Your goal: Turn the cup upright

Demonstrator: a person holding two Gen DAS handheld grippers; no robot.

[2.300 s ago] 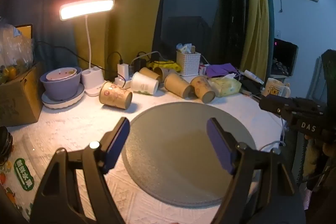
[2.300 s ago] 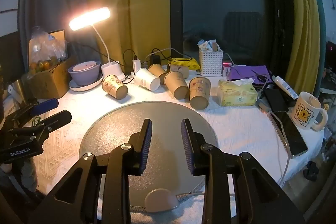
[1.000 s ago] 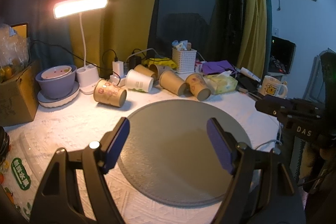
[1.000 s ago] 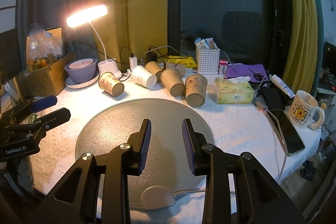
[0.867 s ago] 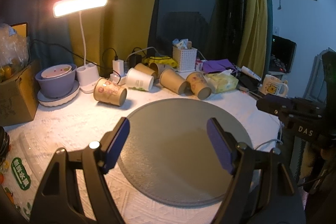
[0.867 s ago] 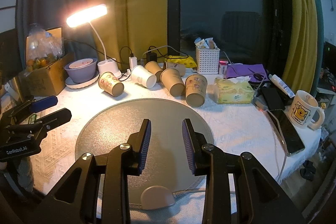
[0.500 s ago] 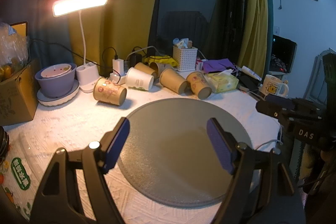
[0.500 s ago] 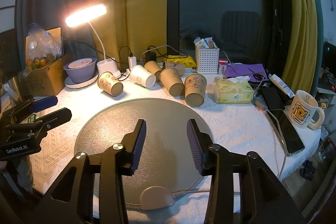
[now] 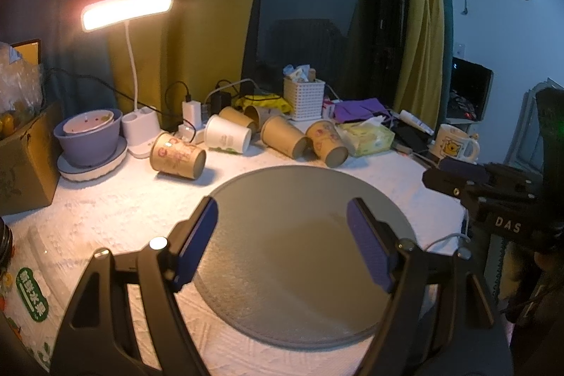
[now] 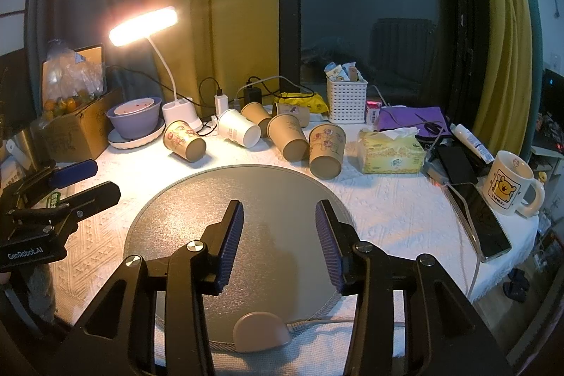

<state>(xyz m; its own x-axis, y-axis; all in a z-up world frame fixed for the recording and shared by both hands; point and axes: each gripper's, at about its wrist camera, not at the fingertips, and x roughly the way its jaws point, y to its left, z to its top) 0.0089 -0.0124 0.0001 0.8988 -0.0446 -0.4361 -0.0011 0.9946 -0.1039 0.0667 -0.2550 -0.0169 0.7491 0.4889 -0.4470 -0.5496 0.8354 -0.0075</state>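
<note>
Several paper cups lie on their sides in a row behind a round grey mat (image 10: 243, 199): a printed cup at the left (image 10: 184, 141), a white cup (image 10: 238, 128), a plain brown cup (image 10: 288, 137) and a printed cup at the right (image 10: 326, 146). The same row shows in the left wrist view, with the left printed cup (image 9: 177, 156) nearest. My right gripper (image 10: 278, 217) is open and empty above the mat's near half. My left gripper (image 9: 282, 221) is open wide and empty over the mat.
A lit desk lamp (image 10: 142, 25), a purple bowl on a plate (image 10: 134, 117) and a cardboard box (image 10: 75, 129) stand at the left. A white basket (image 10: 346, 99), tissue pack (image 10: 389, 152), phone (image 10: 483, 221) and bear mug (image 10: 506, 182) sit at the right.
My right gripper's jaws have opened from nearly shut to wide apart. The left gripper stays open and has barely moved. The cups have not moved.
</note>
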